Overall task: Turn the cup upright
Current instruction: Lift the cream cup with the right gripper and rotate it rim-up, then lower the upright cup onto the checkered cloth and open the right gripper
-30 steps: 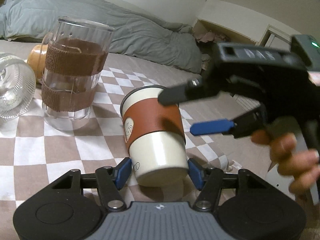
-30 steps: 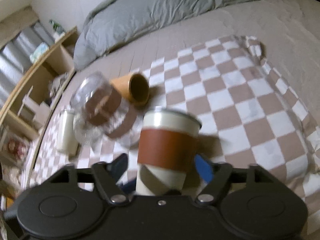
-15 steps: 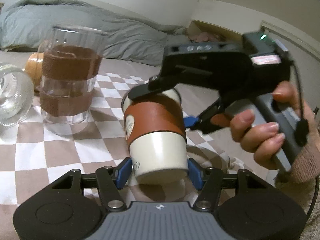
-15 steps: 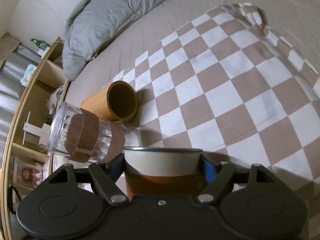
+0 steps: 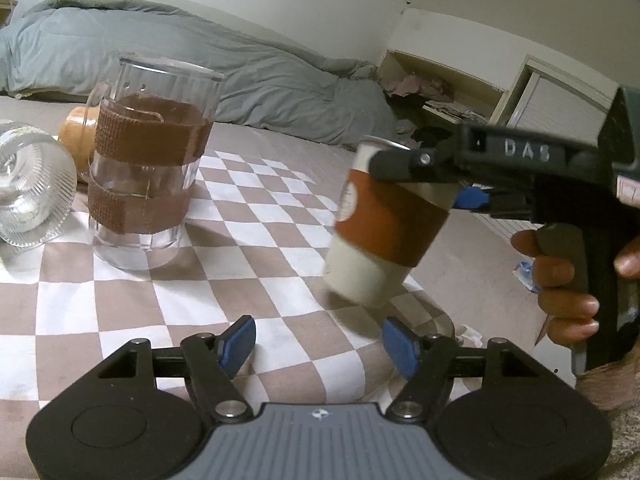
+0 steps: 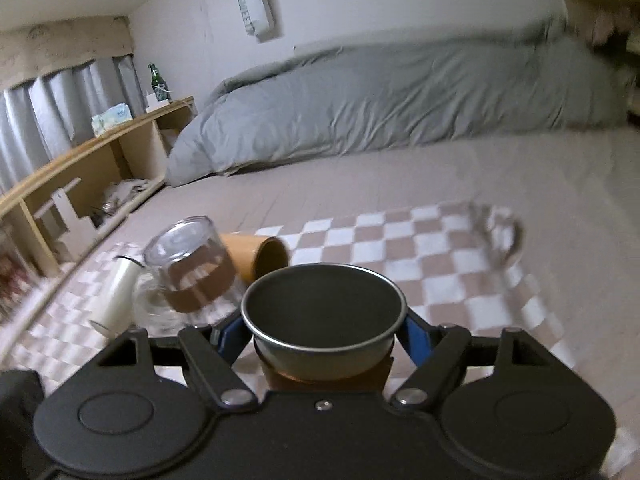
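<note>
The cream cup with a brown sleeve is held near its rim by my right gripper, tilted and lifted just above the checked cloth. In the right wrist view the cup's open mouth faces up between the blue pads, and my right gripper is shut on it. My left gripper is open and empty, low over the cloth in front of the cup.
A tall glass mug with brown bands stands upright at left. A ribbed glass jar and an orange cup lie on their sides. A white bottle lies nearby. A grey duvet lies behind, wooden shelves left.
My left gripper opened and let go of the cup. My right gripper closed on the cup near its rim and carried it up and to the right, mouth upward.
</note>
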